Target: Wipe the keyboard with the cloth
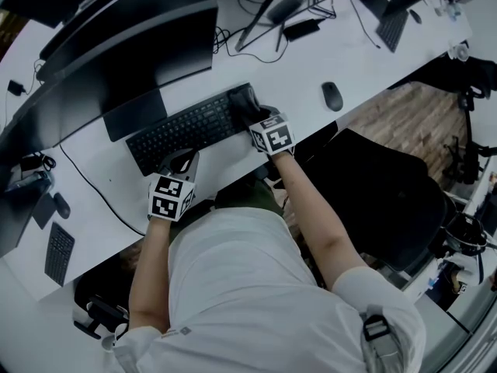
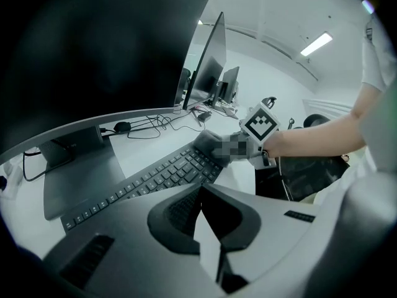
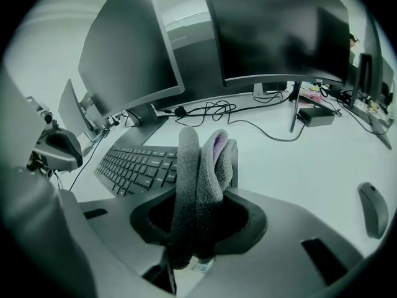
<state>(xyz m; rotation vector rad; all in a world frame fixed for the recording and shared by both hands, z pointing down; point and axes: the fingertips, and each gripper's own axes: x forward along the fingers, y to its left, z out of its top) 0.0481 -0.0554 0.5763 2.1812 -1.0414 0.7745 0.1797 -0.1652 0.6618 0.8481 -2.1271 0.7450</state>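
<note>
A black keyboard lies on the white desk in front of a monitor. My right gripper is shut on a folded grey cloth, which rests on the keyboard's right end. In the right gripper view the cloth stands up between the jaws of that gripper, with the keyboard to its left. My left gripper sits at the keyboard's front edge, left of centre, shut and holding nothing. In its own view, the left gripper looks along the keyboard toward the cloth.
A dark monitor stands just behind the keyboard. A mouse lies on the desk to the right, also in the right gripper view. Cables run behind. A black chair is at the right, and a second keyboard at the far left.
</note>
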